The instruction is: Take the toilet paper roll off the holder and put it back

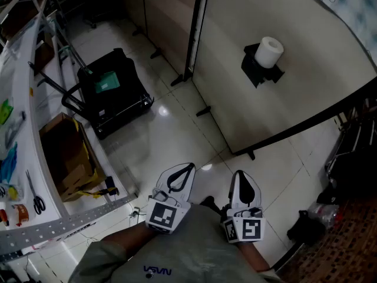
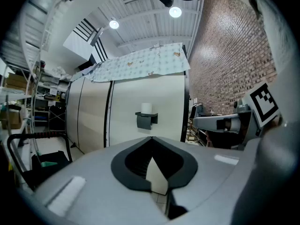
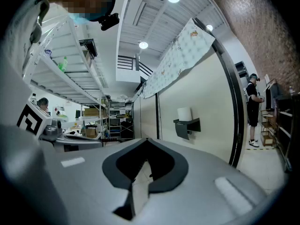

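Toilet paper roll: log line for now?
roll: on holder | left hand-held gripper: shut, empty | right hand-held gripper: shut, empty

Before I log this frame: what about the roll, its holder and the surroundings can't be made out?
- Toilet paper roll: too small and distant in all three views to show any loose end.
- Holder: whether a peg runs through the roll is hidden by the roll, every view.
- Table: cut off by the head view's left edge; its small items are unclear.

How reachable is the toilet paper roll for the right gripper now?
Probably not yet: the right gripper hangs well short of the toilet paper roll on its holder, though only floor lies between.
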Tool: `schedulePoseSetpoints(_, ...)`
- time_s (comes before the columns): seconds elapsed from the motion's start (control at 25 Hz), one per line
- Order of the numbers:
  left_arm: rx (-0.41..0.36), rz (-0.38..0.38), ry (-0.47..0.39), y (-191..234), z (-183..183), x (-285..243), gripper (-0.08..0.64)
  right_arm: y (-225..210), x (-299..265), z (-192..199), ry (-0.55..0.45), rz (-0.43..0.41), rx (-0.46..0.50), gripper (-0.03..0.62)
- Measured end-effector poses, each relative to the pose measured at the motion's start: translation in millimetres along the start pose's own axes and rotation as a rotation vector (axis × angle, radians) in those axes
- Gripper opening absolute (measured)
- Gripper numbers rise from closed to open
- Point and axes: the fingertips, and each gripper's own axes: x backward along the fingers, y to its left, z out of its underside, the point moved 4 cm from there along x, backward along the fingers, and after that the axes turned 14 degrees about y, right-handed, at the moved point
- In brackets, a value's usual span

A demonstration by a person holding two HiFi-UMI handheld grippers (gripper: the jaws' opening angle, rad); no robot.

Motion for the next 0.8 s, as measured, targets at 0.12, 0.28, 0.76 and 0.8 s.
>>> schedulePoseSetpoints(0.12, 0.008, -0.002, -0.001, 7, -1, -7, 0.002, -3, -7, 0, 0.000, 0.006, -0.005, 0.000)
schedulePoseSetpoints(0.28, -0.005, -0.007, 0.008, 5, -12, -28, 0.001, -26, -15, -3, 0.001, 0.008, -0.012, 0.000)
schedulePoseSetpoints(0.76, -0.075, -0.087, -0.019, -24, -71, -121, 0.002, -123, -61, -42, -0.070, -0.101, 0.042, 0.012)
schedulePoseSetpoints(0.8, -0.077, -0.091, -0.018, -24, -75, -128, 0.003, -129, -65, -45, -0.069, -0.107, 0.053, 0.014)
